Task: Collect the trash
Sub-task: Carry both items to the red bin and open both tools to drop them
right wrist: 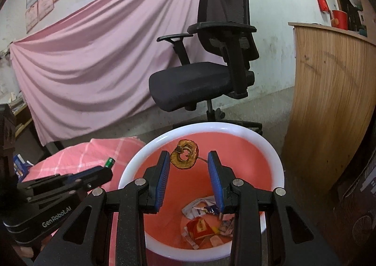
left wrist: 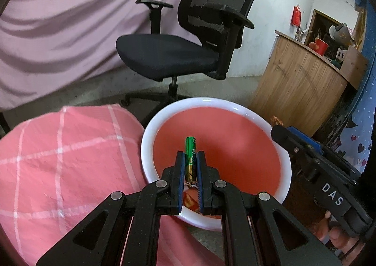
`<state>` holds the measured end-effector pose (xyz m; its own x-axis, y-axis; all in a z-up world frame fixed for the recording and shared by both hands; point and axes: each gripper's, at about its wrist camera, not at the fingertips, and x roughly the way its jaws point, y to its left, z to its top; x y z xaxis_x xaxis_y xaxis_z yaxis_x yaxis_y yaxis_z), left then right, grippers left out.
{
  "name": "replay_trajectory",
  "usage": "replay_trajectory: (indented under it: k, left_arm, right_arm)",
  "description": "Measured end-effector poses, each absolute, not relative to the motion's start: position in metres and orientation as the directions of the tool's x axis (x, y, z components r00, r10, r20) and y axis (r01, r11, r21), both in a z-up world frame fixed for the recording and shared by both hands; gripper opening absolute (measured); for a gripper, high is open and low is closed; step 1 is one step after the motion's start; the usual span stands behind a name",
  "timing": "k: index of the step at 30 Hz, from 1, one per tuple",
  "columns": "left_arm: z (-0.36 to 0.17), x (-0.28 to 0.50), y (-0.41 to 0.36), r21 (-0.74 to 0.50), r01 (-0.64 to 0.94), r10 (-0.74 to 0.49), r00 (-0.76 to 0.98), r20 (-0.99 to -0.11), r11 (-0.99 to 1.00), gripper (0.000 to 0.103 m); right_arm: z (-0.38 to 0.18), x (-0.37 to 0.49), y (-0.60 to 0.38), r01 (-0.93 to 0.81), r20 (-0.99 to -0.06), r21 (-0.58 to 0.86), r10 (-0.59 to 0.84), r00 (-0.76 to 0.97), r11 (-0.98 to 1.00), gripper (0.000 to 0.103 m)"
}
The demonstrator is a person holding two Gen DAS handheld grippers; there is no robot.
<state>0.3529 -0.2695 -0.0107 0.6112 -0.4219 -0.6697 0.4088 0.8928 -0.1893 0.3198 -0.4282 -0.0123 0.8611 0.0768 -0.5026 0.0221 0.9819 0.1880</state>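
My left gripper point(left wrist: 190, 155) is shut on a green battery point(left wrist: 190, 160) and holds it over the white-rimmed pink trash bin point(left wrist: 150, 129). My right gripper point(right wrist: 189, 156) is open above the same bin point(right wrist: 277, 155). A brown dried fruit peel point(right wrist: 184, 154) hangs between its fingers, close to the left pad; I cannot tell if it touches. Crumpled wrappers point(right wrist: 204, 223) lie at the bin's bottom. The left gripper point(right wrist: 103, 172) with the battery tip point(right wrist: 109, 162) shows at the left of the right wrist view. The right gripper's body point(left wrist: 312, 167) shows in the left wrist view.
A pink checked cushion point(left wrist: 58, 160) lies left of the bin. A black office chair point(left wrist: 188, 45) stands behind it. A curved wooden counter point(right wrist: 329, 92) is at the right. A pink sheet point(right wrist: 94, 54) hangs at the back.
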Motion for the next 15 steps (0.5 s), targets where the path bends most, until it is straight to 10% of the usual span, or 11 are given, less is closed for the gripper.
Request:
replay_trajectory:
  k: [15]
  left_arm:
    - [-0.0130, 0.3573, -0.2647, -0.212, 0.403, -0.432, 0.600, -0.673, 0.890, 0.015]
  right_arm:
    - [-0.0152, 0.3236, -0.4356, 0.063, -0.522, 0.196, 0.050, 0.852, 0.979, 0.052]
